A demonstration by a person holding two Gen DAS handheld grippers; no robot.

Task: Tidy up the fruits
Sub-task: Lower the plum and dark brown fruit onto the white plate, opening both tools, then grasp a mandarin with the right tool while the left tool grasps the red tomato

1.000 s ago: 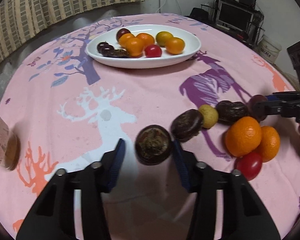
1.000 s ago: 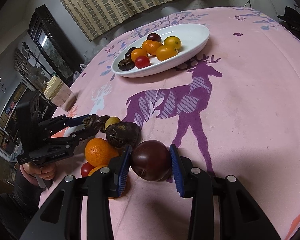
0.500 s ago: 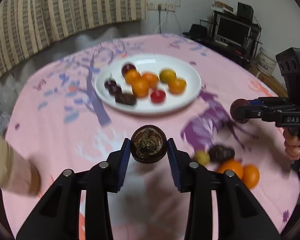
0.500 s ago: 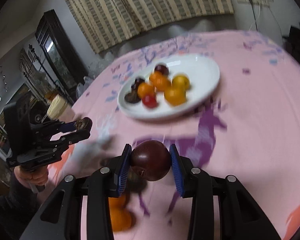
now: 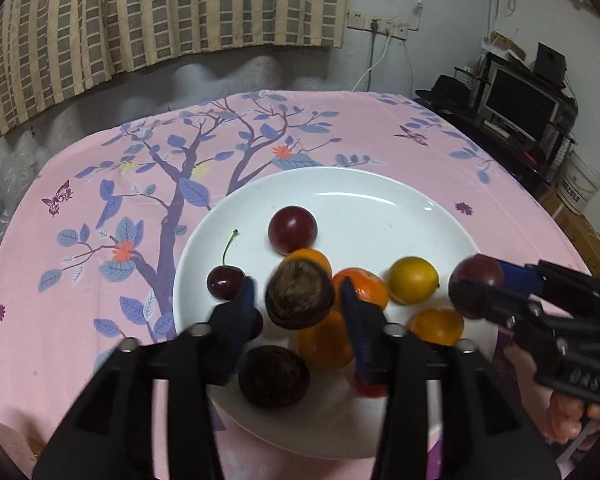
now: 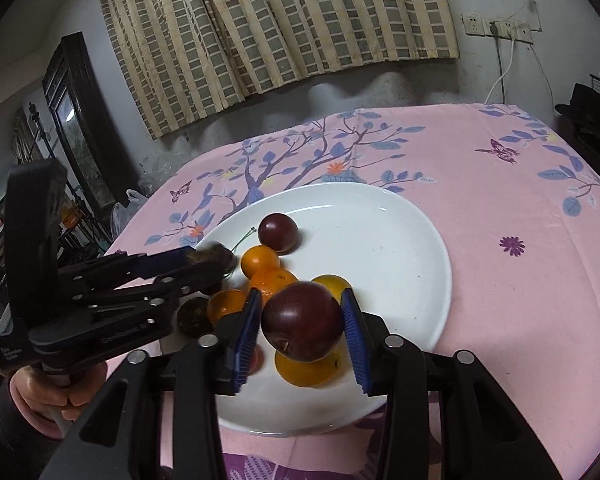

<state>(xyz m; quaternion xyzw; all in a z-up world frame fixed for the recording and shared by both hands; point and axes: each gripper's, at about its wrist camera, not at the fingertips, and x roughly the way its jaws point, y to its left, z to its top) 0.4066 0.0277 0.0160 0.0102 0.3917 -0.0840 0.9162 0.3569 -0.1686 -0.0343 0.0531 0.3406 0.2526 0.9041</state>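
Desk [image 5: 80, 320]: round, under a pink cloth printed with a purple tree, leaves and butterflies.
Plate [image 5: 380, 208]: large, white, oval, lying on the cloth; its far half is bare, and fruit is gathered in the near half.
Left gripper [image 5: 298, 300]: over the near part of the plate, blue pads spread. The brown rough-skinned fruit [image 5: 300, 295] sits between the pads; a gap shows on its left side, and motion blur hides whether the right pad touches it, so I cannot tell whether it is gripped or let go.
Right gripper [image 6: 302, 326]: over the plate's near right part, clenched on the dark red plum [image 6: 302, 322], both blue pads pressed to its sides, the plum held above an orange fruit.
Fruit on the plate: a second plum [image 5: 293, 229] furthest back; oranges [image 5: 360, 287] clustered just behind and beside the left gripper; a yellow fruit [image 5: 413, 280] to their right; another dark rough fruit [image 5: 274, 376] near the front rim, below the left gripper.
Cherry [image 5: 225, 282]: smallest, stem upright, just left of the left gripper's left pad.
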